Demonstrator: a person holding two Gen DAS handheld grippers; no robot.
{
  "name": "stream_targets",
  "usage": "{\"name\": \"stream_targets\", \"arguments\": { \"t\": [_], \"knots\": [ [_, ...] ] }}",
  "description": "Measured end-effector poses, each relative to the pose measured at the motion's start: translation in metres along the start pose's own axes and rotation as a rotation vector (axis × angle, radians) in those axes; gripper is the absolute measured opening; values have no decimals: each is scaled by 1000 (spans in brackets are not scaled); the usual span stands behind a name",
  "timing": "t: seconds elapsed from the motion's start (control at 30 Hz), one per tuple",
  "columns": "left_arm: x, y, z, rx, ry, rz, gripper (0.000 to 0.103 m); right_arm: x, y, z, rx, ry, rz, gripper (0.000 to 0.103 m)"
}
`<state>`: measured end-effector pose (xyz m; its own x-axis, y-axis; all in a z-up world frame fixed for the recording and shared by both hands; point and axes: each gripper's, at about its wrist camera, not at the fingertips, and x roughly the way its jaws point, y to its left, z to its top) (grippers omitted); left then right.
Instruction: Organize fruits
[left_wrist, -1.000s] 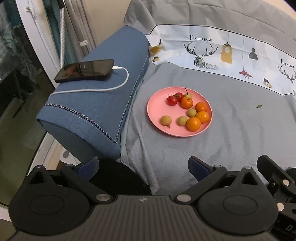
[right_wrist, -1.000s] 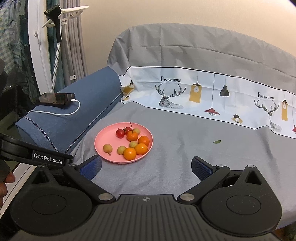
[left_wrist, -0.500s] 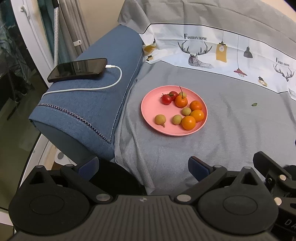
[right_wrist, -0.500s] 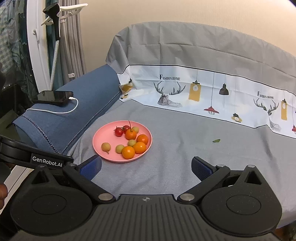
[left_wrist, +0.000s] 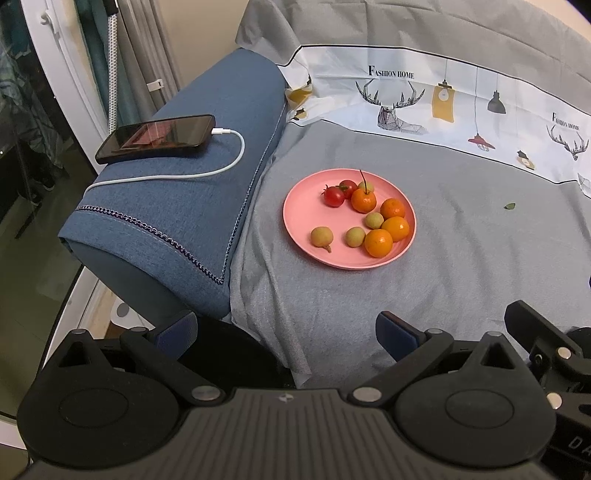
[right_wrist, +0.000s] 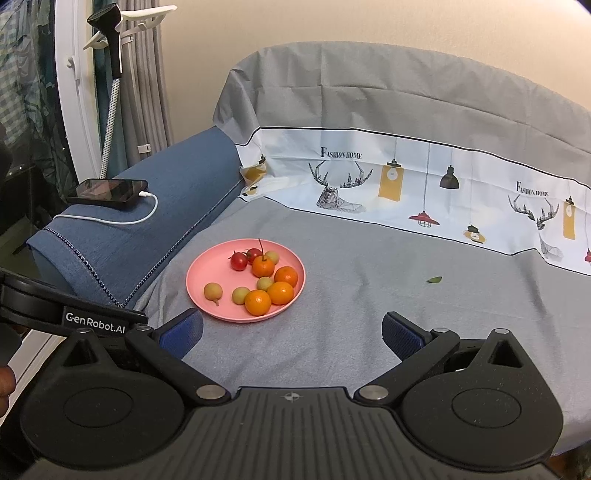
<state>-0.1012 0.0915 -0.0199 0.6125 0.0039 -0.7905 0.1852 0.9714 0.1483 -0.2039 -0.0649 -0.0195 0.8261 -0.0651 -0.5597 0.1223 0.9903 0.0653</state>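
Note:
A pink plate (left_wrist: 306, 210) lies on the grey cloth of the sofa seat and also shows in the right wrist view (right_wrist: 207, 269). On it are several small oranges (left_wrist: 378, 242), two red tomatoes (left_wrist: 334, 196) and several small green-yellow fruits (left_wrist: 321, 236). My left gripper (left_wrist: 287, 328) is open and empty, well short of the plate, over the seat's front edge. My right gripper (right_wrist: 291, 330) is open and empty, near the plate's front right side.
A blue armrest (left_wrist: 192, 206) stands left of the plate, with a black phone (left_wrist: 157, 137) and its white cable (left_wrist: 207, 171) on it. A small green leaf (left_wrist: 510, 206) lies on the cloth to the right. The sofa back is covered by a printed cloth (right_wrist: 406, 177).
Both views have shifted slightly. The plate sits a little lower and further right in the left wrist view and a little closer in the right wrist view. Both grippers stay open.

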Motion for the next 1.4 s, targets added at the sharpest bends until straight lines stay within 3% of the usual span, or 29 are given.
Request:
{"name": "stream_targets", "arguments": {
  "t": [1.4],
  "knots": [
    [5,0,2,3,7,5,103,5,-4,1,-14,3,-2,102]
  ]
}}
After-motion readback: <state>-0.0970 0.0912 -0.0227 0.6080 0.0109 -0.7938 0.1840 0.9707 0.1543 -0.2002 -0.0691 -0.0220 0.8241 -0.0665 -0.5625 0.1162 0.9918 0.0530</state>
